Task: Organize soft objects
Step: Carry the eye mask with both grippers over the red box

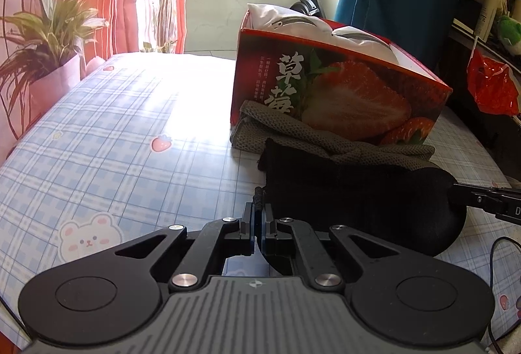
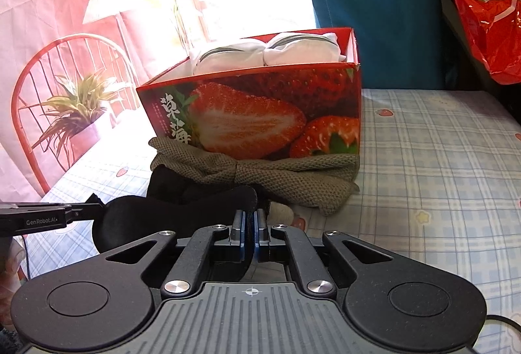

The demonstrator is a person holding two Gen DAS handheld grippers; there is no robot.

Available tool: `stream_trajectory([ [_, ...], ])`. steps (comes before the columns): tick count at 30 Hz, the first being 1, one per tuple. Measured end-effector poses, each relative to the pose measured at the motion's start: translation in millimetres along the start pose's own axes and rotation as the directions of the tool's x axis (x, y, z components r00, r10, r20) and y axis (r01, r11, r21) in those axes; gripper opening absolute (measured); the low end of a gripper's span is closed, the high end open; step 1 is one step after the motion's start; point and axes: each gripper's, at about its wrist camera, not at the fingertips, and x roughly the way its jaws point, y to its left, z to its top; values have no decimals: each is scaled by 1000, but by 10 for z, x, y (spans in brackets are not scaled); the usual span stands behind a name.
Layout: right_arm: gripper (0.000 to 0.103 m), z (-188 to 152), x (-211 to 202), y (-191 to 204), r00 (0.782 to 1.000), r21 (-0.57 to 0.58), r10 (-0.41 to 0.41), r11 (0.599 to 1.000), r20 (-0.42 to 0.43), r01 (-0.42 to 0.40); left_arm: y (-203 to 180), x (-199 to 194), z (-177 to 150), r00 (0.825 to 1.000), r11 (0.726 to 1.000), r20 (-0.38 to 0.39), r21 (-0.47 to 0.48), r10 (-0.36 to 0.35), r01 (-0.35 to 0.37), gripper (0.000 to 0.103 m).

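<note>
We see a table under a pale blue checked cloth printed with strawberries and bears [image 1: 107,132], and on it stands a red cardboard box printed with large strawberries [image 2: 260,113], which we take as our landmark. Inside the box, against its far wall, lie white folded cloth bundles [image 2: 270,53]. Pressed against the foot of the box's printed front is a khaki knitted cloth, crumpled and twisted [image 2: 293,178]. Just in front of that, touching it on the side away from the box, lies a black soft fabric piece [image 1: 351,191] (its exact shape is hard to read, being so dark). The left gripper [image 1: 259,224] has its jaws nearly together, pinching the black fabric's ribbed edge. The right gripper [image 2: 250,230] is likewise almost closed, nipping another edge of the same black fabric, so both tongs grip it at opposite ends, before the box.
</note>
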Motion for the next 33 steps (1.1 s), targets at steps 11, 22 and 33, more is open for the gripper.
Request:
stream_trajectory([
  [11, 5, -12, -57, 4, 1000, 13, 1, 1000, 22, -2, 12, -58, -1, 1000, 1000, 18, -4, 3, -3, 5],
  [22, 5, 273, -147, 62, 994, -49, 18, 999, 105, -13, -1, -161, 288, 993, 1000, 114, 14, 5, -7, 5],
  [33, 5, 1208, -133, 16, 968, -105, -6, 994, 252, 33, -235, -145, 1336, 948, 996, 318, 90, -3, -28, 5],
])
